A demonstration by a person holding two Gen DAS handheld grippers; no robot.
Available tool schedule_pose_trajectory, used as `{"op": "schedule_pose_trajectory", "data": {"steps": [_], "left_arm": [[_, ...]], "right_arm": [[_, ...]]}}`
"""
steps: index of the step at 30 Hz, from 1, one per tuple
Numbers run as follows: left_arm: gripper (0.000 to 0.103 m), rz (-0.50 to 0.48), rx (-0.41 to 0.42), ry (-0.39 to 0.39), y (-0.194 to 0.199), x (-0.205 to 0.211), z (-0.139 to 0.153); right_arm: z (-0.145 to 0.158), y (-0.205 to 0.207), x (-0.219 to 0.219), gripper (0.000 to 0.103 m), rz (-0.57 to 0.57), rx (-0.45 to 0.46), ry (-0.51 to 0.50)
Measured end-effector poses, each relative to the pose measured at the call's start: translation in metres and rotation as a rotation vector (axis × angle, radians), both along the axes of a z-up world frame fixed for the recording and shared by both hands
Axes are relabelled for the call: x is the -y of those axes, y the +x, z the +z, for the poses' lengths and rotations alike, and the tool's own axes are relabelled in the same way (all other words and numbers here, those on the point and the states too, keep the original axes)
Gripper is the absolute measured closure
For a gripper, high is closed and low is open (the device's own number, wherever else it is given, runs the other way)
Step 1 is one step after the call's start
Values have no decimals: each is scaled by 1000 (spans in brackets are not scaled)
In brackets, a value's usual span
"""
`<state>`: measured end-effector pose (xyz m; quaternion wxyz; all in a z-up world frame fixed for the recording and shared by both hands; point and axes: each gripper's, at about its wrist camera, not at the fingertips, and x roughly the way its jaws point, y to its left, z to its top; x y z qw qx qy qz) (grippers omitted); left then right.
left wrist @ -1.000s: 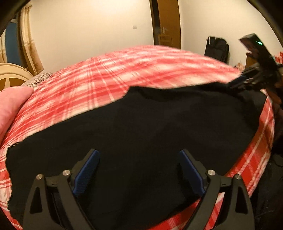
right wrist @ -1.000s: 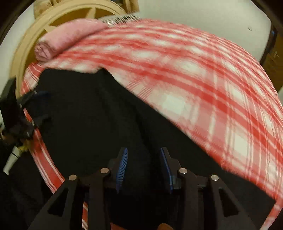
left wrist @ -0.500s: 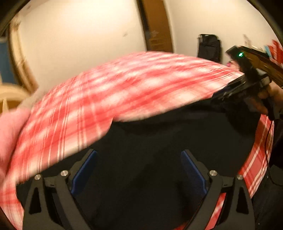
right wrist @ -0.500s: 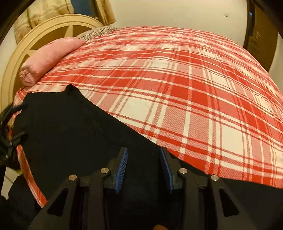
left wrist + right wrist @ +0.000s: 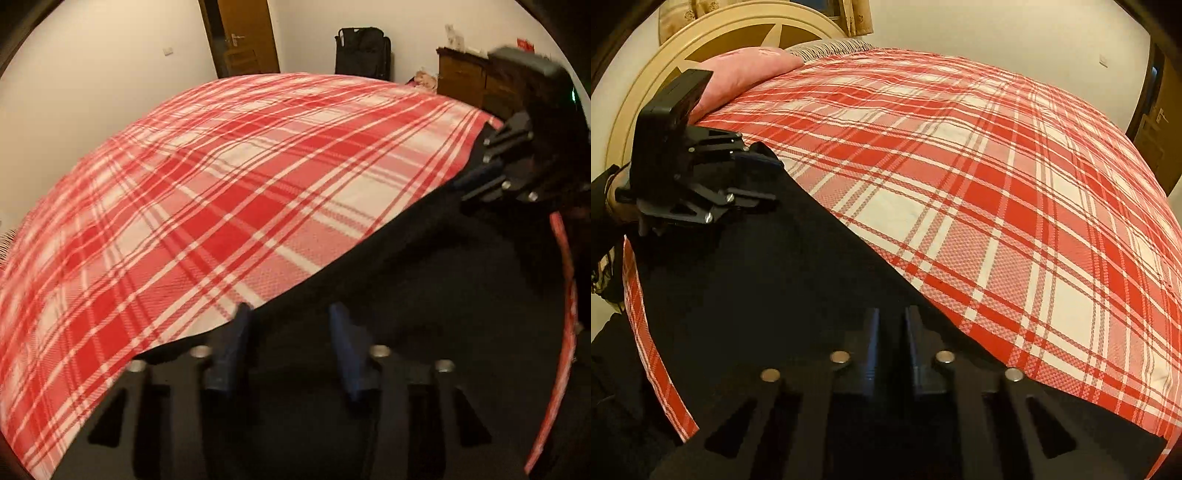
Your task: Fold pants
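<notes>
Pants [image 5: 768, 295] lie black and flat along the near edge of the bed [image 5: 997, 184], one straight edge running diagonally between the two claws. The right claw [image 5: 889, 332] is nearly closed on that edge; the left claw [image 5: 288, 321] is narrowed around it, though whether it truly pinches cloth I cannot tell (black on black). Both seem placed to carry the edge over. Farther back sits a pink pillow [image 5: 738, 74].

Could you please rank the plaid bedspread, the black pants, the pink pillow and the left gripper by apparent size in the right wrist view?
1. plaid bedspread
2. black pants
3. left gripper and pink pillow: similar, and the gripper sits nearer the camera and partly covers the pillow, so unranked.
</notes>
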<state>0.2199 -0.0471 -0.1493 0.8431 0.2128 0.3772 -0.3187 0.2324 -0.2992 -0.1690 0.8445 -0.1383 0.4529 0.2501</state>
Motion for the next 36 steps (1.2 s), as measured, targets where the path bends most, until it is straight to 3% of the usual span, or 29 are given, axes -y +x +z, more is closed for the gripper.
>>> {"op": "schedule_pose_trajectory", "data": {"steps": [1, 4, 8, 11, 12, 13, 14, 15, 19, 21, 24, 27, 28, 31, 36], "left_arm": [[77, 8, 12, 4, 1, 1, 1], [75, 54, 33, 21, 9, 0, 0], [60, 122, -2, -7, 27, -9, -4], [46, 132, 25, -34, 21, -14, 9], [41, 136, 41, -37, 18, -14, 14], [32, 142, 59, -45, 12, -16, 20], [25, 145, 78, -61, 5, -18, 27], [22, 141, 93, -85, -6, -22, 35], [16, 136, 102, -95, -36, -34, 42], [16, 141, 96, -61, -53, -38, 35], [16, 138, 71, -40, -69, -43, 20], [15, 159, 48, 16, -74, -43, -2], [14, 179, 36, 38, -72, -44, -11], [12, 244, 11, -4, -70, -56, -8], [12, 314, 119, -7, -91, -91, 15]], "right_arm": [[1, -1, 0, 95, -4, 9, -3], [8, 5, 8, 97, -74, 35, 9], [-4, 16, 14, 97, -106, -5, 34], [-3, 15, 12, 96, -95, -3, 26], [-1, 14, 14, 92, -100, -7, 35], [2, 13, 16, 75, -119, -5, 26], [6, 10, 18, 51, -138, 7, -2], [11, 4, 22, 46, -153, 24, -24], [30, -32, 45, 45, -177, 51, 15], [32, -49, 56, 45, -199, 56, 5], [23, -71, 76, 45, -248, 31, 7], [-9, -74, 101, 45, -358, -36, -29], [-11, -75, 109, 43, -363, -17, 16], [-3, -78, 123, 43, -394, -14, 88], [23, -91, 159, 43, -497, 56, 119]]}}
